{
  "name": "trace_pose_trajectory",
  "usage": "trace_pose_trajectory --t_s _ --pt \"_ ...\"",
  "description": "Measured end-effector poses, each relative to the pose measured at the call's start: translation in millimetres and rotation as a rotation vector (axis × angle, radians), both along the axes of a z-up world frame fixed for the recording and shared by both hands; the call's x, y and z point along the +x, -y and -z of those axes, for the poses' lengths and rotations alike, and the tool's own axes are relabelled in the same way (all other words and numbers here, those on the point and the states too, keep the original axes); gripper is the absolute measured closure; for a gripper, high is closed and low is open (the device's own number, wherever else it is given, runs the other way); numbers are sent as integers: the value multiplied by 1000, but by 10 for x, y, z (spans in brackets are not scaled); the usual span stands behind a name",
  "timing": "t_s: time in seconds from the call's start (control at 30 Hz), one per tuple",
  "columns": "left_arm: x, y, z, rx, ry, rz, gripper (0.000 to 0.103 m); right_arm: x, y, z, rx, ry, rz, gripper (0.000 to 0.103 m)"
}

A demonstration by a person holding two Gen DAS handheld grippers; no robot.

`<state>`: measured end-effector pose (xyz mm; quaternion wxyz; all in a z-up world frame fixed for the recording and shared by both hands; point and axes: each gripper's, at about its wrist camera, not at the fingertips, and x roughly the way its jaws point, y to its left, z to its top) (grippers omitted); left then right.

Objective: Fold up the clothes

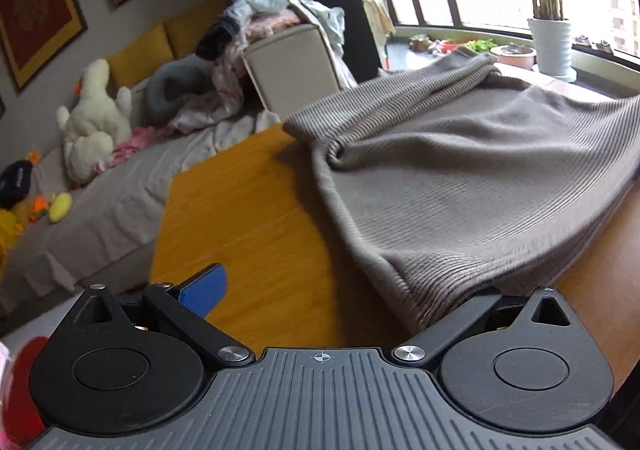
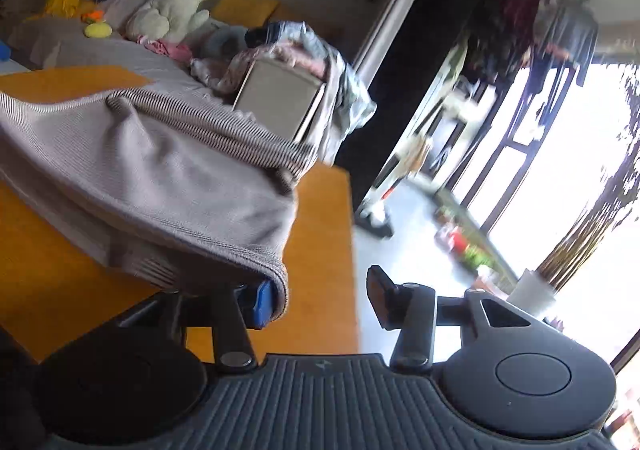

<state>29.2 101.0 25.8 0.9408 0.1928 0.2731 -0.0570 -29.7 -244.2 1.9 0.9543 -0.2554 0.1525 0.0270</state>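
Left wrist view
Your left gripper [image 1: 320,290]: spread wide; only the blue-padded left finger [image 1: 206,287] shows clearly, while the right finger is hidden under cloth, so nothing is pinched between the two.
Garment: the grey-brown ribbed knit garment [image 1: 460,178] lies rumpled on the orange wooden table [image 1: 248,218], its near hem draped over your right finger's linkage.
Fold: one ribbed edge is turned back toward the far end, near the window.
Background: a white plush toy [image 1: 96,118] sits on the grey bed [image 1: 120,194]; a laundry box [image 1: 294,62] heaped with clothes stands behind the table; a white plant pot [image 1: 552,46] stands on the sill.

Right wrist view
Your right gripper [image 2: 320,302]: also wide apart; the blue-padded finger [image 2: 262,304] sits under the garment's corner, the dark finger [image 2: 380,300] stands clear over the floor. You hold nothing clamped.
Garment: the same knit [image 2: 160,178] hangs over that blue pad, bunched and lifted at this corner, the rest resting on the table [image 2: 324,250].
Sharpness: the window side is blurred.
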Motion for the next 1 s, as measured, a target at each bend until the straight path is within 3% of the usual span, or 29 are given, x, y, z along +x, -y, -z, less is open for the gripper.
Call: trace_pose_trajectory --t_s 0.1,0.2,0.43,0.6,0.73,0.8,0.93,1.0 --pt "-39 -85 -310 -26 84 -15 0 -16 59 -261 -13 55 -17 50" --pt "-74 -77 -428 -53 100 -24 0 -44 65 -161 -34 11 -34 48" --pt "-212 45 -149 -101 -110 70 0 -235 198 287 43 -199 -63 44" --pt "-371 65 -192 -232 -193 207 0 -420 348 54 169 -224 -171 32" --pt "-365 141 -341 -312 -167 261 0 -501 416 -228 295 -201 -269 24" --pt "-261 229 -386 -332 -145 259 0 -413 383 -403 363 -161 -305 14" --pt "97 373 -436 -373 -111 198 0 -47 255 -635 445 -135 -327 13" --pt "302 419 -447 -404 -95 152 0 229 147 -663 446 -136 -301 6"
